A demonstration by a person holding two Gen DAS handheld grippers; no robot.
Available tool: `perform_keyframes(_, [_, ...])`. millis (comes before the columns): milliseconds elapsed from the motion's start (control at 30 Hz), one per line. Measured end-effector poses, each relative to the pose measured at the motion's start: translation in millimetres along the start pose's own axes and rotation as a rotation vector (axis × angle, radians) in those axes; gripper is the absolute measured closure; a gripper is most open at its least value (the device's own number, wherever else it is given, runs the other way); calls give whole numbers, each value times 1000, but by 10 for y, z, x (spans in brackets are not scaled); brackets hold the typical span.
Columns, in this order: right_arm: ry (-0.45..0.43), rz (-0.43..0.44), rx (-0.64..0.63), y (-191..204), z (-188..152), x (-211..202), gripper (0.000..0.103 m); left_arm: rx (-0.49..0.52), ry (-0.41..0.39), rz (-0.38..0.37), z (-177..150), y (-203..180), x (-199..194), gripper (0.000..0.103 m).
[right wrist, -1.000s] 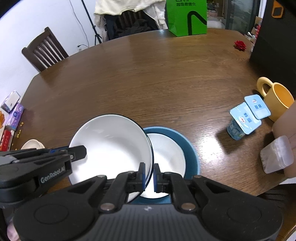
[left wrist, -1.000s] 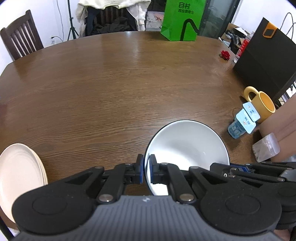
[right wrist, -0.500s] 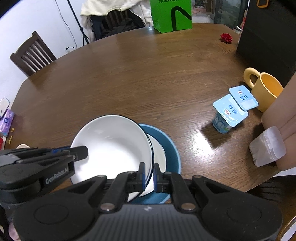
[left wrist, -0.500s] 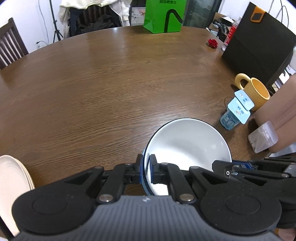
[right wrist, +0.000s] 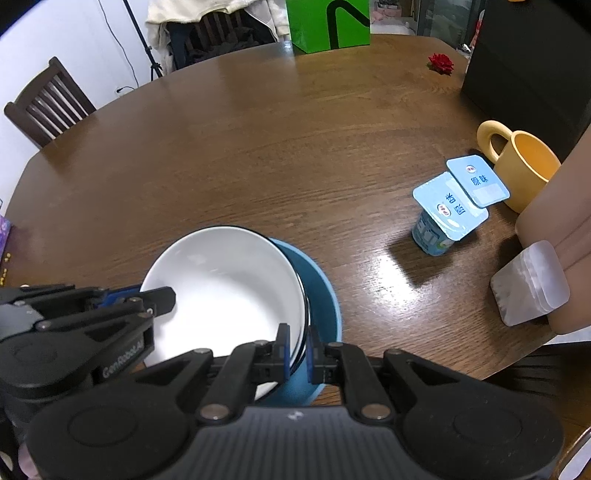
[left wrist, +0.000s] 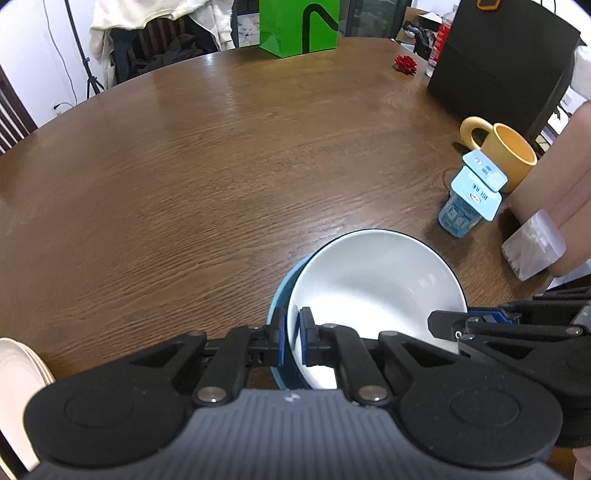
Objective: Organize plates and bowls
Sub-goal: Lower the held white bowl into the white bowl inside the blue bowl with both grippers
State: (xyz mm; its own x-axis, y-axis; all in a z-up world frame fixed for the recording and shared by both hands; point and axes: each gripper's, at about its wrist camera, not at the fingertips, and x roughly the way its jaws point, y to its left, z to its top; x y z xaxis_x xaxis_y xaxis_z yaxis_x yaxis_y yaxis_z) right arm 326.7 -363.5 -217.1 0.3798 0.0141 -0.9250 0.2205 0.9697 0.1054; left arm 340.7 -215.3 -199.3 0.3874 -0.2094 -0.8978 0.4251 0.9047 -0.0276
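Worktop: bowl sits tilted in a larger bowl at 6 o'clock. Yoghurt cups at 3 o'clock, mug just behind them. Bag at 12 o'clock on the far edge; flower at 1 o'clock. Plates at 8 o'clock, well apart from the bowls.

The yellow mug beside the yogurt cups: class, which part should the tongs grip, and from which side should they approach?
Grip the yellow mug by its looped handle, coming from the open table side. The handle juts out that way, and it is thin enough to pinch. The yogurt cups crowd the near side and a black box stands behind.
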Motion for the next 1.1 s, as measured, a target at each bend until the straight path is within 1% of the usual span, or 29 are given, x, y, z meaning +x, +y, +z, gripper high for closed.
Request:
perform_keyframes(400, [20, -5, -6, -19, -8, 153, 95, 59, -6, 23, -31, -62, 100, 94])
perform_keyframes(667, [24, -9, -19, -4, -11, 203, 94, 68, 3, 32, -59, -69, 160, 94])
perform_keyframes(1100, [35, -6, -14, 1, -6, 273, 94, 93, -24, 41, -89, -83, 177, 93])
